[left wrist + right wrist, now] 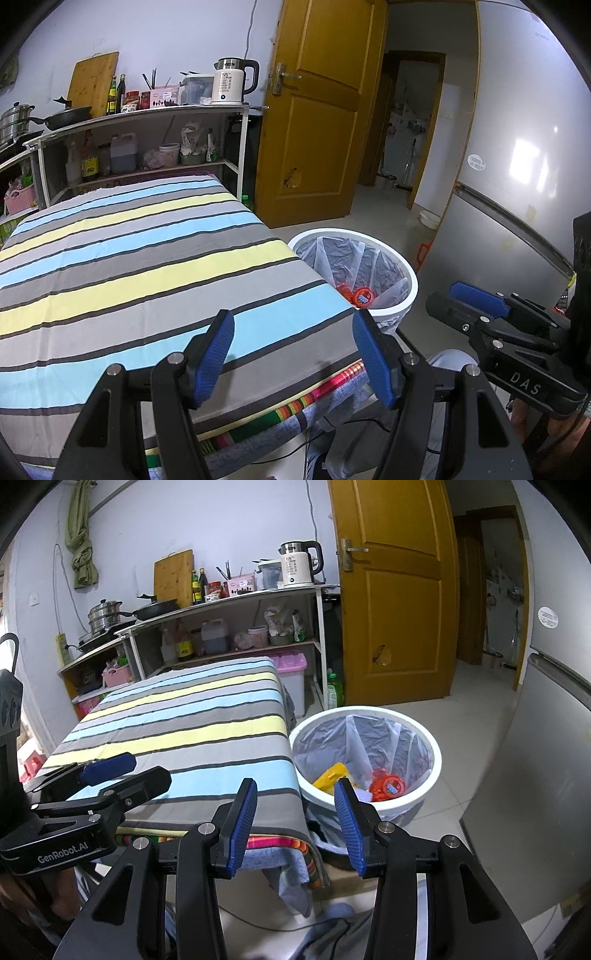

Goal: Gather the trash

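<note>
Scene: a small kitchen seen from two hand-held grippers, both held above the near edge of a cloth-covered table (147, 266).
Left gripper (291, 354): fingers spread wide apart, holding nothing, poised over the near right part of the cloth.
Right gripper (295, 823): fingers also spread and empty, held over the table corner, with the bin just beyond them.
Trash: already lying at the bottom of the bin: a red round lid or cup (388, 786), a yellow wrapper-like piece (330, 775) and a scrap of pale paper (364, 795).
Bin (437, 757): round white plastic tub on the floor, just beside the table's right edge, lined with a thin, crinkled, translucent bag.
Table surface: no loose trash shows on the cloth in either view.
Step in hand: probably done or nearly done; judged from the bare cloth and the empty grippers.
Doing it well: check the far end of the table and the floor before stopping; if anything remains, release it above the bin's middle so it clears the rim and the bag.
Cloth: soft woven fabric in grey, sky-blue and pale yellow stripes, lying smooth, with a brighter multicoloured cloth beneath at the near edge.
Fingers: black angular frames with ribbed blue rubber pads (218, 354).
Surroundings: glossy grey fridge (517, 166) at right, orange wooden door (325, 110) behind.
</note>
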The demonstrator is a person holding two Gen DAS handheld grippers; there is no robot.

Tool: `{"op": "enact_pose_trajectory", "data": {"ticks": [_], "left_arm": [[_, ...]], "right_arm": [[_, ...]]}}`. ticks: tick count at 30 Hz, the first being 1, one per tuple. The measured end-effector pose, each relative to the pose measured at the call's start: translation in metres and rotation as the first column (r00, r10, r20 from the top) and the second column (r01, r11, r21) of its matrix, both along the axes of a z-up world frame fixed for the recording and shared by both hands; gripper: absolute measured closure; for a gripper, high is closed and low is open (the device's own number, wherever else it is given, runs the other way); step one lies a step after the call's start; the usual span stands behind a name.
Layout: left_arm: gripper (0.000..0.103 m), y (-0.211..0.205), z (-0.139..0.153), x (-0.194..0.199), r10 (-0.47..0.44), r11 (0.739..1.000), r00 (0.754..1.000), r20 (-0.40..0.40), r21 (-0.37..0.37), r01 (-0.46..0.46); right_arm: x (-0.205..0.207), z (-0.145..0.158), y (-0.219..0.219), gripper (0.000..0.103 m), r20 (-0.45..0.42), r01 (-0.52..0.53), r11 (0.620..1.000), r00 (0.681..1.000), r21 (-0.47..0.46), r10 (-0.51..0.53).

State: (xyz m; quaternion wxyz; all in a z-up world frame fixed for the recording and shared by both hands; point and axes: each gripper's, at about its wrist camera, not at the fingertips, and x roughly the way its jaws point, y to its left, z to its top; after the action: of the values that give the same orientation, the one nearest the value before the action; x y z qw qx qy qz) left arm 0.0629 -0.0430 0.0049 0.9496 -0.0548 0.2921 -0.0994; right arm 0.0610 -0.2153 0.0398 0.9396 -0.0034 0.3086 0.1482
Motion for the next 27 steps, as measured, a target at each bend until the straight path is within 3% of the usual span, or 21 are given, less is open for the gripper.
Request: {"op": "enact_pose_trajectory", "data": {"ticks": [27], "left_arm": [[0.035, 0.0026, 0.0029, -0.0023, 0.008, 1.0, 1.0, 0.004, 0.002, -0.008]], "right_arm": [[-0.0006, -0.0004, -0.0015, 0.058, -0.009, 0.002, 1.0, 1.0, 0.0, -0.002]]}}
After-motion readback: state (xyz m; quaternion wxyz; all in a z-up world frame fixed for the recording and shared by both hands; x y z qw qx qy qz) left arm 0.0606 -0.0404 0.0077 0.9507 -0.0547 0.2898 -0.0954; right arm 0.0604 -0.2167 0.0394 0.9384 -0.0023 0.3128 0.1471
